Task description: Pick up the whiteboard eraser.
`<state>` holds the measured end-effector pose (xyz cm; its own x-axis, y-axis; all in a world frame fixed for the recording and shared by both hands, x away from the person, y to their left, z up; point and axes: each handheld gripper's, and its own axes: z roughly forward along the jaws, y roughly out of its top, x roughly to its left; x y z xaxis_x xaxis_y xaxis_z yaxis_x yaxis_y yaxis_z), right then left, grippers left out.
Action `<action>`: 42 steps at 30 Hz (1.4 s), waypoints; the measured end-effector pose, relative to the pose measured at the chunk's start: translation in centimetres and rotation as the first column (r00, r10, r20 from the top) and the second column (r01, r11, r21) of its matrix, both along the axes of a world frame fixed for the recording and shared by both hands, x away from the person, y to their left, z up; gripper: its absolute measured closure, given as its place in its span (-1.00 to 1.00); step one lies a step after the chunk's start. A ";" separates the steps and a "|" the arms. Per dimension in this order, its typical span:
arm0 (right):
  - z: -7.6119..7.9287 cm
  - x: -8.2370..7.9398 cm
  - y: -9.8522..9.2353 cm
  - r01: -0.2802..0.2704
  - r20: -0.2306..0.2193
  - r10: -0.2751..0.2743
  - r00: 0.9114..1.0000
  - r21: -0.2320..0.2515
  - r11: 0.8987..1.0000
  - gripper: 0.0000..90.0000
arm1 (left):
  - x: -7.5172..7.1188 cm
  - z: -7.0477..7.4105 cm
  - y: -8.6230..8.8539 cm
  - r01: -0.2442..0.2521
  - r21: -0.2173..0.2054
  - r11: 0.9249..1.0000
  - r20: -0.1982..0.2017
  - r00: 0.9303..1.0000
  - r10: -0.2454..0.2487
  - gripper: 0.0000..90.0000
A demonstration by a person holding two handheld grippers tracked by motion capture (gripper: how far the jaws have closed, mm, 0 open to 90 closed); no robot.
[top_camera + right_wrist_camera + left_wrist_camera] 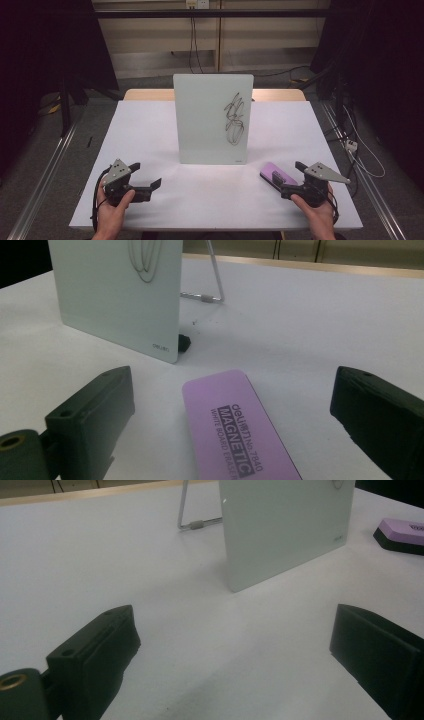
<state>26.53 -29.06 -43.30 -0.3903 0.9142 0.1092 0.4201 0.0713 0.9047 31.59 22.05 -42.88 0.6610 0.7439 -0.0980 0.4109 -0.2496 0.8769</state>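
Note:
A white board (pixel 212 117) stands upright at mid-table, with a black scribble (pixel 235 120) on its right half. A purple magnetic board eraser (pixel 276 175) lies flat near the front right. My right gripper (pixel 290 176) is open, its jaws on either side of the eraser (pixel 235 425) with a gap on each side and no contact. In the right gripper view the board (pixel 115 295) rises just behind the right gripper (pixel 232 380). My left gripper (pixel 145 175) rests open and empty at the front left. The left gripper (pixel 232 625) faces the board (pixel 285 525) and the eraser (pixel 402 532).
A white sheet covers the table (pixel 150 130), and a wooden edge (pixel 150 94) shows at the far side. A wire stand (pixel 215 280) props the board from behind, and a small black foot (pixel 184 342) sits at its lower corner. Cables (pixel 360 150) run along the floor at right.

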 end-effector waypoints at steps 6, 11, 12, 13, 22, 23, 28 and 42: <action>0.2 -0.1 0.0 -0.048 -0.026 0.048 0.999 -0.021 0.999 -0.81 | 0.3 -0.3 0.0 -0.022 0.025 0.999 -0.027 0.999 0.023 -0.89; 0.3 -0.1 0.2 -0.092 -0.044 0.091 0.995 -0.017 0.996 -0.88 | 0.6 -0.4 0.1 -0.028 0.026 0.999 -0.039 0.999 0.029 -0.89; 0.4 0.0 0.2 -0.099 -0.045 0.099 0.994 -0.014 0.995 -0.86 | 0.6 -0.4 0.1 -0.029 0.027 0.999 -0.040 0.999 0.030 -0.89; 0.4 0.0 0.2 -0.107 -0.048 0.106 0.993 -0.006 0.994 -0.84 | 0.6 -0.4 0.1 -0.031 0.027 0.999 -0.039 0.999 0.032 -0.89; 0.6 0.5 0.4 -0.135 -0.076 0.129 0.989 -0.079 0.988 -0.71 | 0.5 -0.4 0.2 -0.018 0.020 1.000 -0.035 0.999 0.019 -0.89; 0.6 0.7 0.5 -0.139 -0.082 0.132 0.988 -0.085 0.987 -0.67 | 0.4 -0.4 0.2 -0.016 0.026 1.000 -0.035 0.999 0.017 -0.89; 0.5 2.8 0.7 -0.183 -0.144 0.162 0.976 -0.145 0.972 -0.50 | 0.5 -0.4 0.1 -0.008 0.030 1.000 -0.044 0.999 0.009 -0.89; 1.4 5.6 0.3 -0.219 -0.280 0.171 0.945 -0.151 0.964 -0.48 | 0.6 -0.6 0.2 0.002 0.039 0.999 -0.060 0.998 0.000 -0.89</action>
